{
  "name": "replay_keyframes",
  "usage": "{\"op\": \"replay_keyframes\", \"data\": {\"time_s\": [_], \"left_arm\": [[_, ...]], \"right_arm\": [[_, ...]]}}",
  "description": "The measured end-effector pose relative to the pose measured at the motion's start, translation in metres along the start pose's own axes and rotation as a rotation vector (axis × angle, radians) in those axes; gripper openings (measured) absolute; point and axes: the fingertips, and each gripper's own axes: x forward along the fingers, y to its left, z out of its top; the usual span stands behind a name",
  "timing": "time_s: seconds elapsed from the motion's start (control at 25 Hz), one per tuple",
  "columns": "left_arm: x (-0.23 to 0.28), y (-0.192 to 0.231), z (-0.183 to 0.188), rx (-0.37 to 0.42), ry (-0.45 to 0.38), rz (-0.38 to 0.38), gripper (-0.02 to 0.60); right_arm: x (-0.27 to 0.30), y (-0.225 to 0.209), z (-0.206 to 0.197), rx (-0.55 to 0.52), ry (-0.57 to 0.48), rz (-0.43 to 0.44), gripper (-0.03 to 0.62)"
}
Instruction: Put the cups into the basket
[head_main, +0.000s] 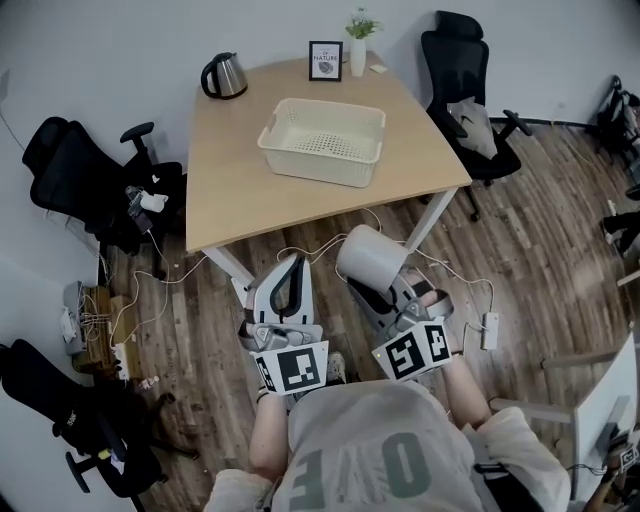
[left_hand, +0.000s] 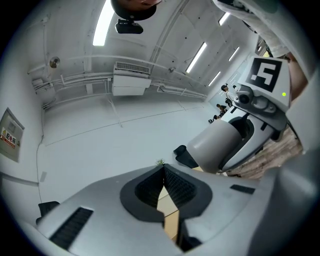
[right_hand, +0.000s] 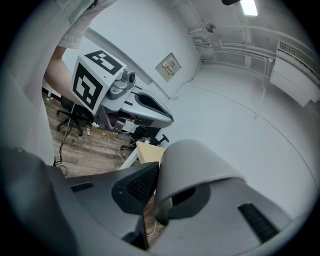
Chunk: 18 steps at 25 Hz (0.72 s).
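Head view: my right gripper clamps a grey cup over the floor, short of the table. The basket sits on the table. My left gripper is closed and empty.

1. Right gripper: jaws clamped on a cup's wall, one pad outside it, the other jaw in its mouth.
2. Cup: plain grey, tipped on its side, base pointing away.
3. Left gripper: upper left, marker cube on it, a forearm behind.
4. Table: light wood corner with a white leg, showing past the cup.
5. Floor: wood planks, loose cables, a black chair.
6. Wall: white, bearing a small sign.
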Motion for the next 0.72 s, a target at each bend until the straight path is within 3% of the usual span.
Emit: {"op": "replay_keyframes", "data": {"time_s": [0.32,0.72], "left_arm": [[0.047,0.037,-0.03,-0.018,-0.024,-0.017,0.009],[0.112,0.029,-0.052,-0.04,-0.007,-0.045,0.009]], "right_arm": [[0.058,-0.033,-0.004,0.006,0.024,-0.043,0.041],[0.098,-0.083,-0.045,0.033,0.026,-0.047,0.041]]}}
